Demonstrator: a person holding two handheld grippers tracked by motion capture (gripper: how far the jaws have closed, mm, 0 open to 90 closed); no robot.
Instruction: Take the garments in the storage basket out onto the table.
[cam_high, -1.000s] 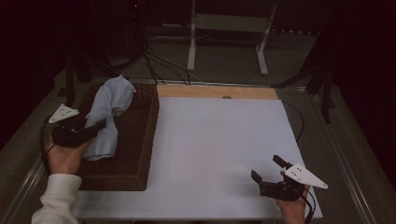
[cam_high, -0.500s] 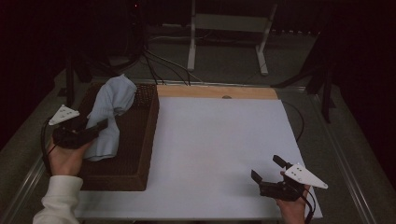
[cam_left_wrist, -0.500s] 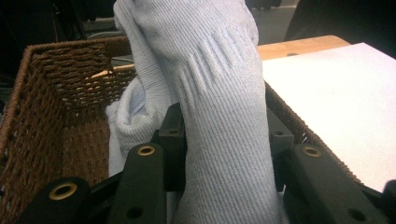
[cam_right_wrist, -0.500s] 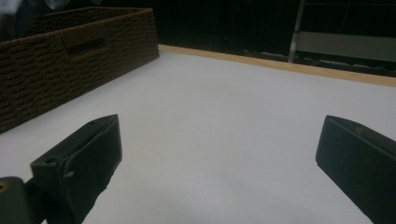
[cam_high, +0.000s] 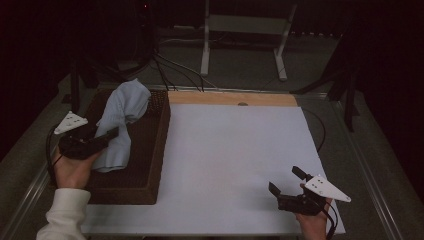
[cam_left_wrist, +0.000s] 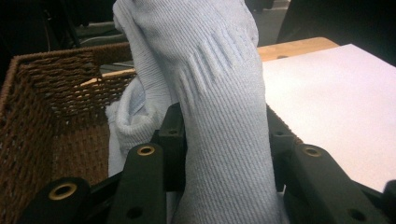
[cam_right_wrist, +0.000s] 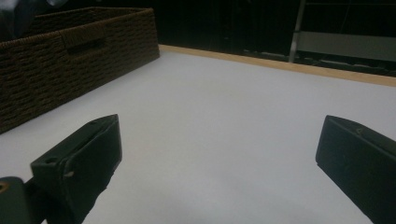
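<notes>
Left tool (cam_high: 102, 139) grips the pale blue cloth (cam_high: 120, 122) over the wicker basket (cam_high: 155, 150) at nine o'clock; right tool (cam_high: 290, 182) gapes empty. Loose folds might snag the weave.

The sock (cam_high: 122, 120) hangs in the basket (cam_high: 150, 165), left of the white sheet (cam_high: 235, 160).

This looks like a recording lab or test studio, not a home. The room is dark beyond the lit work table (cam_high: 235, 160), whose top is covered by a plain white sheet with a bare wooden strip (cam_high: 232, 98) along the far edge. Behind that edge, black cables (cam_high: 165, 67) run loose across the grey floor beside the white metal feet of a stand (cam_high: 242, 45). A dark upright frame (cam_high: 350, 95) stands off the table's far right corner.
</notes>
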